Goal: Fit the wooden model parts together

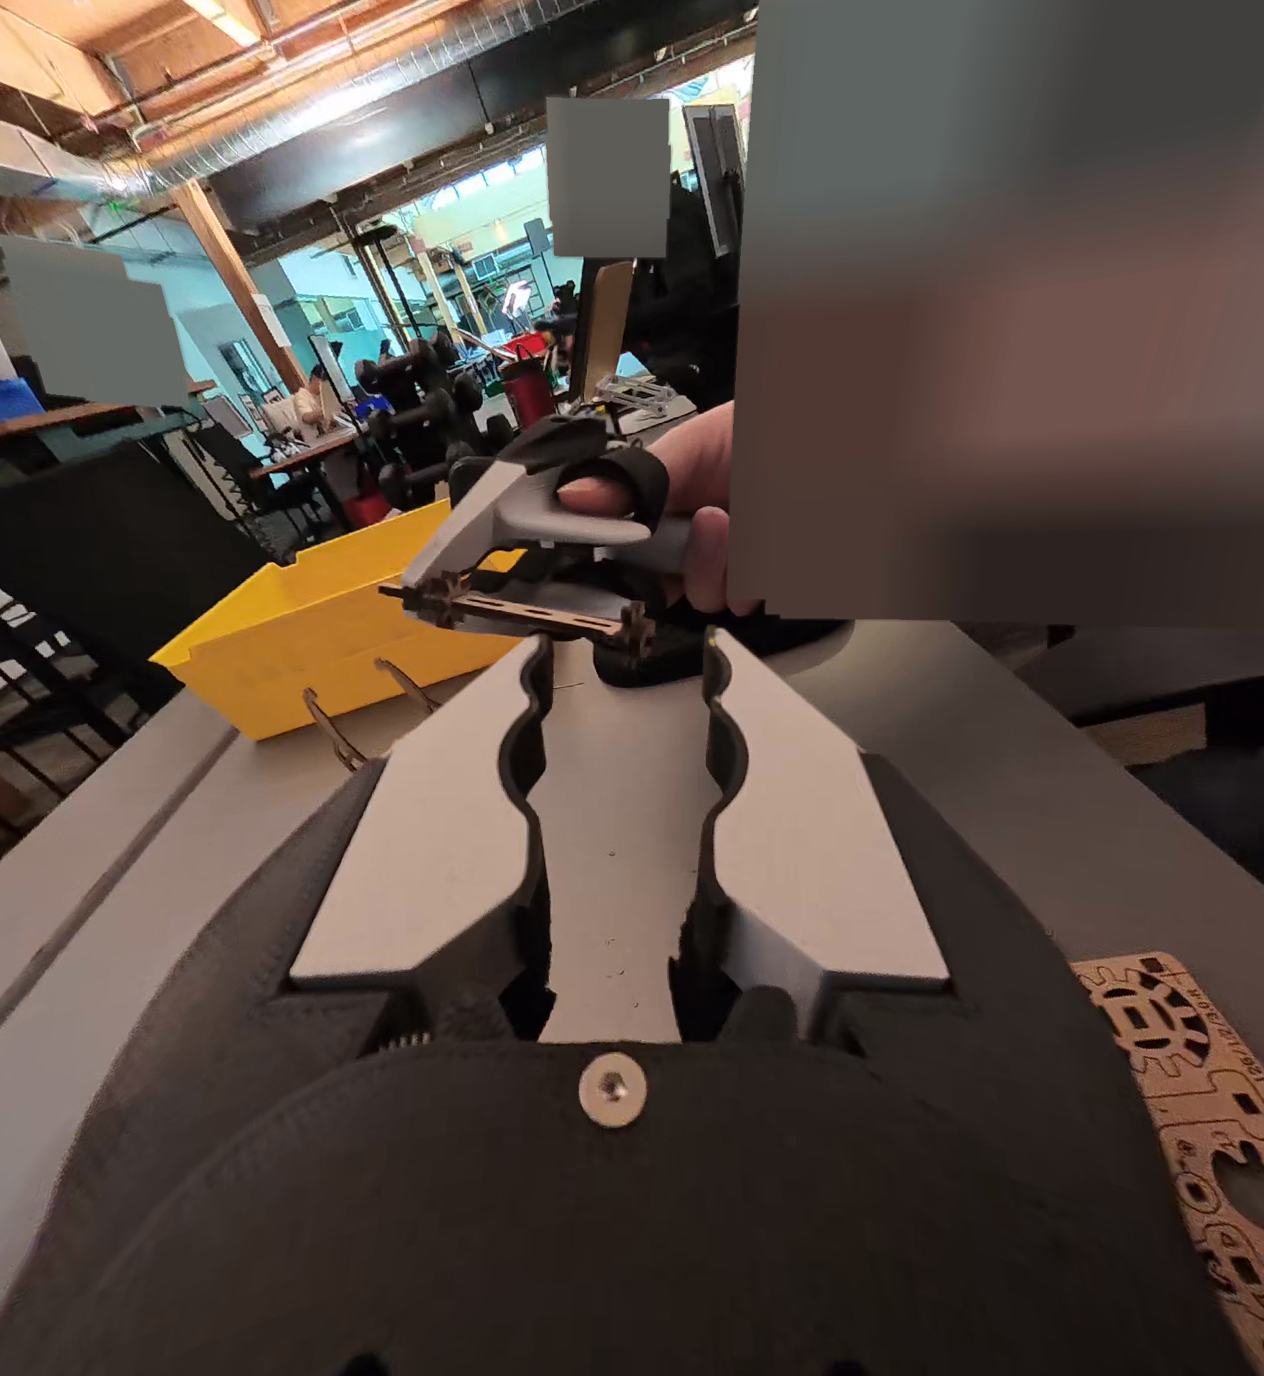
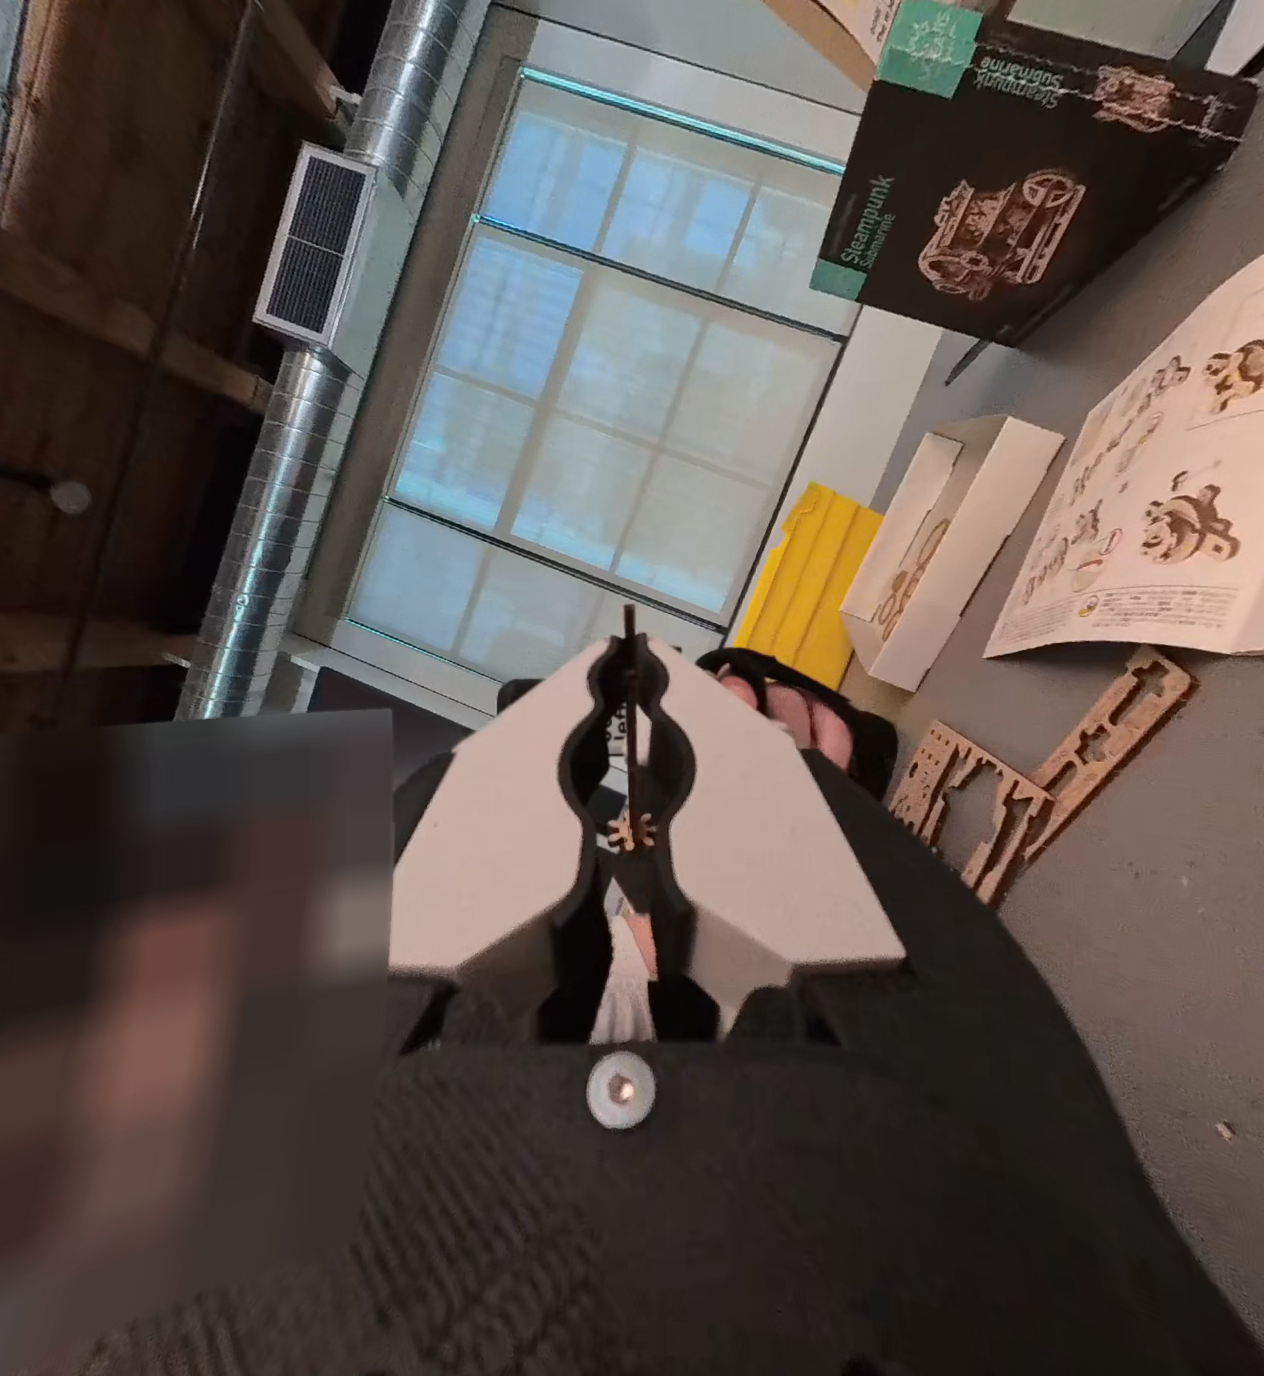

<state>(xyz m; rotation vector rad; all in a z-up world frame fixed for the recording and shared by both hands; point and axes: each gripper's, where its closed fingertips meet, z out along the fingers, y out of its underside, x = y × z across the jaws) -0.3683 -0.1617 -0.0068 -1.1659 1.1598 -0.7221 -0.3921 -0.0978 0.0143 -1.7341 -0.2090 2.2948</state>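
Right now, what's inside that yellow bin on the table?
The yellow bin shows only bare yellow inner walls and floor in the left wrist view. Its near wall hides the front of the floor, and the right hand-held gripper hides its right end.

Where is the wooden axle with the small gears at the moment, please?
The wooden axle is clamped in the right gripper, held above the table's far edge, right of the yellow bin.
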